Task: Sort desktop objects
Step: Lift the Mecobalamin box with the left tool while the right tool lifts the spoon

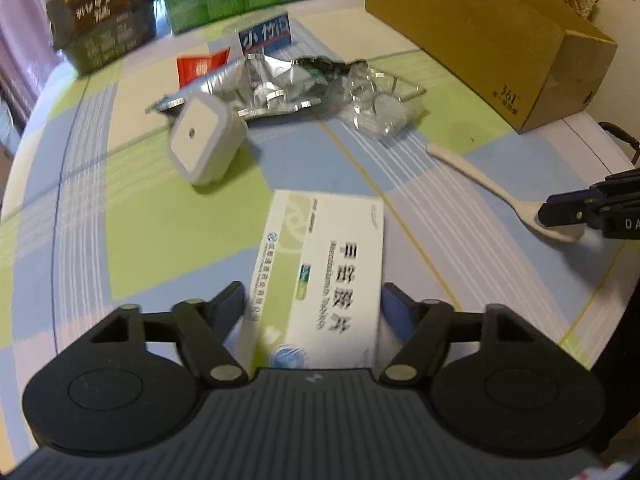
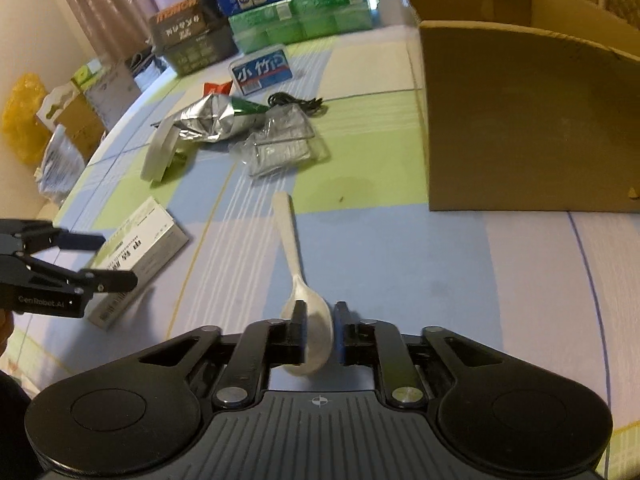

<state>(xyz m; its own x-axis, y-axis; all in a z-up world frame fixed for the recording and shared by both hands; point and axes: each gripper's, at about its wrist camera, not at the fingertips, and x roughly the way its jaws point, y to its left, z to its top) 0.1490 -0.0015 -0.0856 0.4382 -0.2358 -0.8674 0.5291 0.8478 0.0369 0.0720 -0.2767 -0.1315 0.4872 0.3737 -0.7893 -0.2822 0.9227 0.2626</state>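
Note:
A white medicine box [image 1: 320,264] lies flat on the checked tablecloth [image 1: 168,232]. My left gripper [image 1: 312,296] is open and straddles its near end, with a thin gap at the left finger; from the right wrist it appears at the left edge [image 2: 116,260] around the same box [image 2: 140,240]. A cream plastic spoon [image 2: 294,256] lies with its handle pointing away. My right gripper [image 2: 319,320] is shut on the spoon's bowl. In the left wrist view the right gripper [image 1: 560,212] sits over the bowl end of the spoon [image 1: 480,176].
Further back lie a white square device [image 1: 204,136], a crumpled foil bag [image 1: 256,84], clear plastic packaging [image 1: 376,100], a red packet [image 1: 198,68], a blue-white box [image 1: 266,34] and a black cable [image 2: 296,102]. An open cardboard box [image 2: 520,120] stands right; dark and green cartons [image 2: 304,20] line the back.

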